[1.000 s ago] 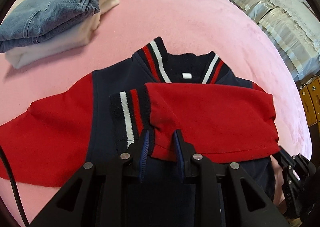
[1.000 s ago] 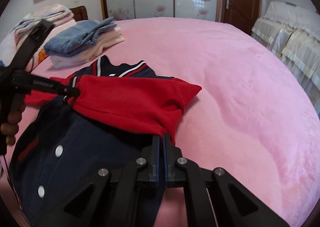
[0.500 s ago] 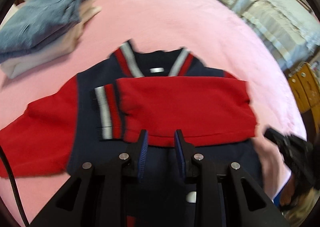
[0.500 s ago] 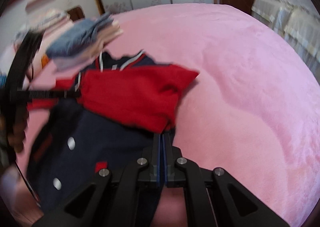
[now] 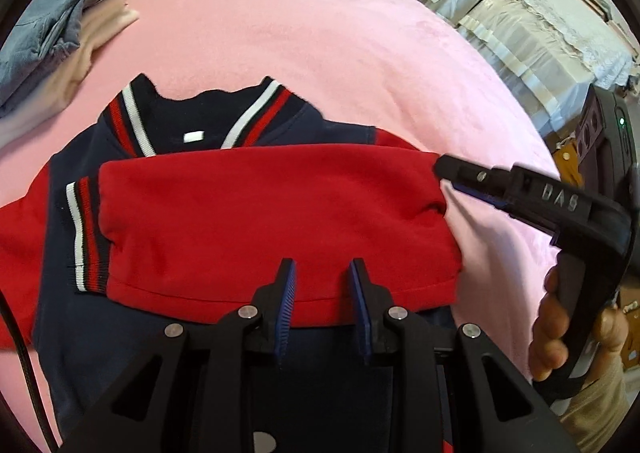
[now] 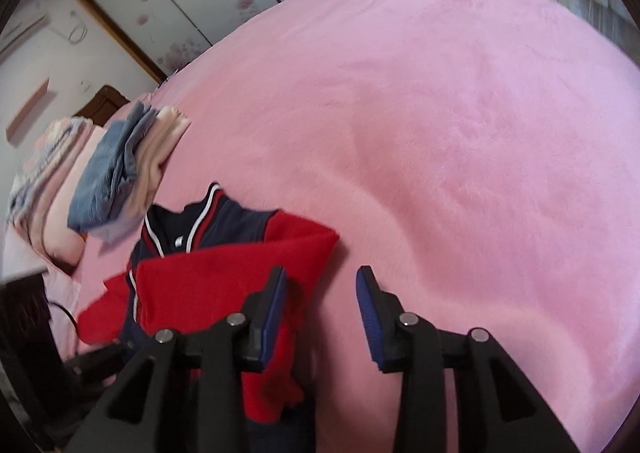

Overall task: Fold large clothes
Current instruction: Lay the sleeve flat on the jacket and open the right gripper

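A navy jacket (image 5: pixel 120 333) with red sleeves and a striped collar lies face up on the pink bed. Its right red sleeve (image 5: pixel 260 221) is folded flat across the chest, striped cuff to the left. My left gripper (image 5: pixel 323 273) is open and empty just above the sleeve's lower edge. My right gripper (image 6: pixel 322 281) is open and empty above the sleeve's fold at the jacket's right shoulder (image 6: pixel 308 241). In the left wrist view the right gripper (image 5: pixel 444 173) shows with its tip at that fold. The other red sleeve (image 5: pixel 20 221) lies spread out at the left.
A stack of folded clothes, denim (image 5: pixel 44 37) on top of pale pink, lies at the far left of the bed; it also shows in the right wrist view (image 6: pixel 116 169). The pink bedspread (image 6: pixel 460 133) stretches far and right. Another bed (image 5: pixel 520 25) stands at the right.
My right gripper has opened and let go of the red sleeve, which now lies flat across the chest. Both grippers have drawn back a little from the jacket.
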Demonstrator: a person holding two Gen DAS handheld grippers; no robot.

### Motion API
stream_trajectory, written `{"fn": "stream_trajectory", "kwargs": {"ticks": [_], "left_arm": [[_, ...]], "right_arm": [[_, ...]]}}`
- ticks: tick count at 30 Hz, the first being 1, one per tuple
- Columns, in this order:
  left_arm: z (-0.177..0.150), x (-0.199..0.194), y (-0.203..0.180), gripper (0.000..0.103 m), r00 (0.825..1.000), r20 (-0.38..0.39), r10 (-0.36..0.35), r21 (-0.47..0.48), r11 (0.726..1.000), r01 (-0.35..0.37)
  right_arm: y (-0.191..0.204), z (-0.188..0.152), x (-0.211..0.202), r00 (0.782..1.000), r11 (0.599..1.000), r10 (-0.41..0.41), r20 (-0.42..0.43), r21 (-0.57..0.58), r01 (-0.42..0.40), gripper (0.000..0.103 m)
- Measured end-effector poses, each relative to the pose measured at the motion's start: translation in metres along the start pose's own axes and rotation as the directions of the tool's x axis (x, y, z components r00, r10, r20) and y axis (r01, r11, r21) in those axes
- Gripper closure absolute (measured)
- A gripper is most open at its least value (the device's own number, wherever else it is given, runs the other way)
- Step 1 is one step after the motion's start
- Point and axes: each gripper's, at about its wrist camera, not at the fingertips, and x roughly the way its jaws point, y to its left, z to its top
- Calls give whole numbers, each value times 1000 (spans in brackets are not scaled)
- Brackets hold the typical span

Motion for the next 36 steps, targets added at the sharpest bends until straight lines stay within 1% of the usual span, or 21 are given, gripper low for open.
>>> {"fn": "stream_trajectory", "kwargs": {"ticks": [2, 4, 7, 8, 9, 10, 11, 13, 15, 17, 18, 20, 22, 24, 26, 29, 32, 33, 34, 35, 36], "left_arm": [[4, -3, 8, 78, 999, 38, 31, -25, 999, -31], [11, -9, 22, 78, 995, 72, 63, -55, 997, -59], [21, -12, 50, 78, 989, 88, 120, -123, 986, -109], [23, -10, 58, 78, 989, 83, 121, -147, 983, -108], [24, -6, 68, 78, 993, 62, 105, -171, 981, -93], [25, 0, 73, 78, 994, 43, 96, -183, 979, -86], [24, 5, 77, 78, 996, 27, 88, -193, 978, -81], [23, 9, 76, 78, 995, 31, 92, -184, 979, -84], [22, 11, 71, 78, 992, 37, 118, -159, 981, -111], [22, 12, 66, 78, 990, 40, 135, -143, 981, -128], [22, 13, 65, 78, 990, 41, 134, -142, 982, -127], [22, 11, 68, 78, 992, 40, 116, -146, 983, -109], [21, 7, 68, 78, 993, 40, 107, -145, 984, -100], [21, 3, 65, 78, 993, 43, 114, -139, 984, -107], [20, -4, 65, 78, 993, 52, 107, -138, 985, -99], [17, -11, 56, 78, 994, 70, 87, -122, 989, -78], [13, -5, 48, 77, 995, 51, 89, -104, 991, -84], [12, 0, 46, 77, 994, 41, 99, -101, 990, -94], [11, 2, 50, 77, 994, 36, 105, -99, 990, -101], [10, 3, 51, 77, 994, 34, 108, -96, 990, -104], [9, 3, 53, 77, 993, 36, 109, -96, 990, -105]], "right_arm": [[-6, 5, 4, 1000, 999, 30, -5, 35, -30, 67], [-10, 8, 9, 999, 998, 39, -16, 52, -38, 67], [-12, 10, 16, 998, 997, 56, -34, 57, -54, 67], [-12, 10, 19, 997, 997, 63, -38, 54, -61, 67], [-10, 10, 21, 997, 997, 70, -42, 47, -68, 74], [-8, 10, 24, 997, 998, 65, -44, 22, -64, 88], [-4, 11, 25, 998, 999, 40, -38, -9, -41, 99], [6, 14, 23, 1000, 997, -7, 14, -74, 8, 100], [16, 18, 25, 997, 989, -40, 62, -141, 49, 100], [21, 19, 35, 994, 973, -83, 70, -210, 96, 100], [22, 16, 45, 992, 960, -116, 54, -249, 126, 100], [15, 14, 51, 993, 961, -116, 28, -248, 119, 100], [7, 17, 40, 994, 975, -100, 35, -197, 105, 95], [0, 18, 21, 992, 983, -112, 58, -139, 119, 88], [2, 14, 7, 992, 984, -107, 72, -132, 116, 88], [23, -2, -14, 992, 977, -79, 102, -190, 98, 88], [45, -16, -15, 995, 968, -33, 89, -246, 54, 88], [51, -19, -8, 996, 962, -36, 78, -267, 56, 88], [54, -21, -1, 996, 957, -55, 68, -280, 72, 88], [54, -26, 12, 994, 951, -100, 35, -289, 106, 89], [49, -31, 23, 992, 952, -128, -12, -282, 119, 91]]}}
